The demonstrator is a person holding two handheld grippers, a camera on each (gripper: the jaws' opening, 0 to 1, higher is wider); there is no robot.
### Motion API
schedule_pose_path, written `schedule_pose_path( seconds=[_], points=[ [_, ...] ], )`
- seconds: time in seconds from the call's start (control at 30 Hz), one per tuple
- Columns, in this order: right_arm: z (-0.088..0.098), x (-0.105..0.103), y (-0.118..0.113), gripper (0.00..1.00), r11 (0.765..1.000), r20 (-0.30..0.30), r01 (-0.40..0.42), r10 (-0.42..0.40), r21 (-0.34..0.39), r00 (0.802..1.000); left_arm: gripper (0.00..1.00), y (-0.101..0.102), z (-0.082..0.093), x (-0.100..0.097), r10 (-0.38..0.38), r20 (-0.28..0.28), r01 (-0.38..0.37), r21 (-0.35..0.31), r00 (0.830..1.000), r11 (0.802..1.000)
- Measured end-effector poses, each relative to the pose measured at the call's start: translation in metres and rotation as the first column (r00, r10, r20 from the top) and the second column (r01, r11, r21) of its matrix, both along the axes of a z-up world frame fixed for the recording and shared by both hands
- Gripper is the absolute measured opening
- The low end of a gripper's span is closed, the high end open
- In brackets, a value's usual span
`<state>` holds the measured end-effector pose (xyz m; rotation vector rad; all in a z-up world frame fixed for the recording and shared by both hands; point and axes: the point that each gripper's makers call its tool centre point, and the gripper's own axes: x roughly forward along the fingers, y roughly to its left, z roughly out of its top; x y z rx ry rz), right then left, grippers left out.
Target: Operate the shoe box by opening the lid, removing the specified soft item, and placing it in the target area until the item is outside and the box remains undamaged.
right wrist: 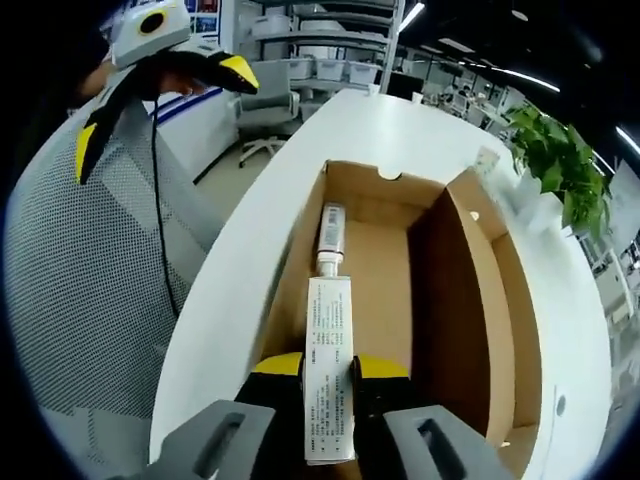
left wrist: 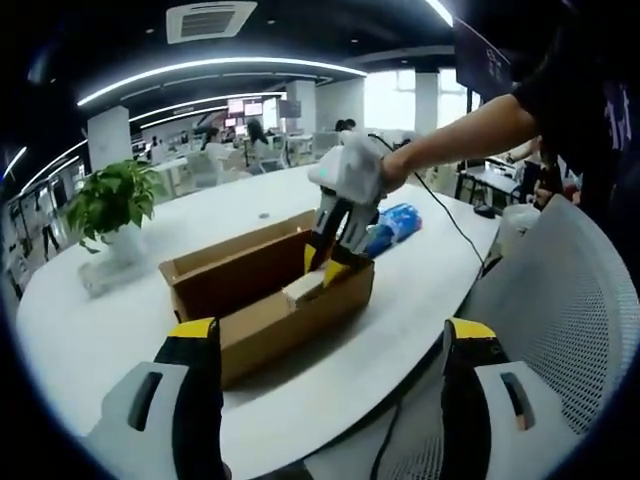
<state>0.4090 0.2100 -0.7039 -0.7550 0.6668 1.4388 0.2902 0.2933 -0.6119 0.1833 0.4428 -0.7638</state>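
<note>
Left gripper view: the left gripper (left wrist: pixel 330 385) hangs off the counter (left wrist: pixel 120 310) edge with fingers spread wide, nothing between them. The open box (left wrist: pixel 265 300) sits on the counter, and the right gripper (left wrist: pixel 335 250) reaches down into it.

Right gripper view: the right gripper's (right wrist: pixel 328 372) fingers are clamped on a white tube (right wrist: pixel 329 375), which sits inside the box (right wrist: pixel 455 300) along its left wall. Plant (right wrist: pixel 560 160) beyond.

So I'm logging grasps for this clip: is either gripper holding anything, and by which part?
The right gripper clamps a white tube at its flat end, inside the open shoe box. The left gripper is open, holding nothing.
</note>
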Motion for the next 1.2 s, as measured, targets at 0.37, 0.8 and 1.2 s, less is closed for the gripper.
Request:
schedule_pose_path(
  seconds=[0.37, 0.8, 1.2],
  points=[
    [0.052, 0.008, -0.008, 0.13, 0.998, 0.025, 0.005, -0.007, 0.057, 1.000, 0.89, -0.001, -0.001, -0.002, -0.015, -0.002, 0.015, 0.005, 1.000, 1.000],
    [0.082, 0.018, -0.039, 0.13, 0.998, 0.074, 0.001, -0.006, 0.056, 0.997, 0.89, 0.000, -0.002, -0.002, -0.020, -0.001, 0.020, 0.007, 1.000, 1.000],
    [0.094, 0.029, -0.084, 0.13, 0.998, 0.097, 0.028, -0.033, 0.048, 0.995, 0.89, -0.001, -0.003, -0.003, -0.024, -0.009, 0.024, 0.005, 1.000, 1.000]
  ],
)
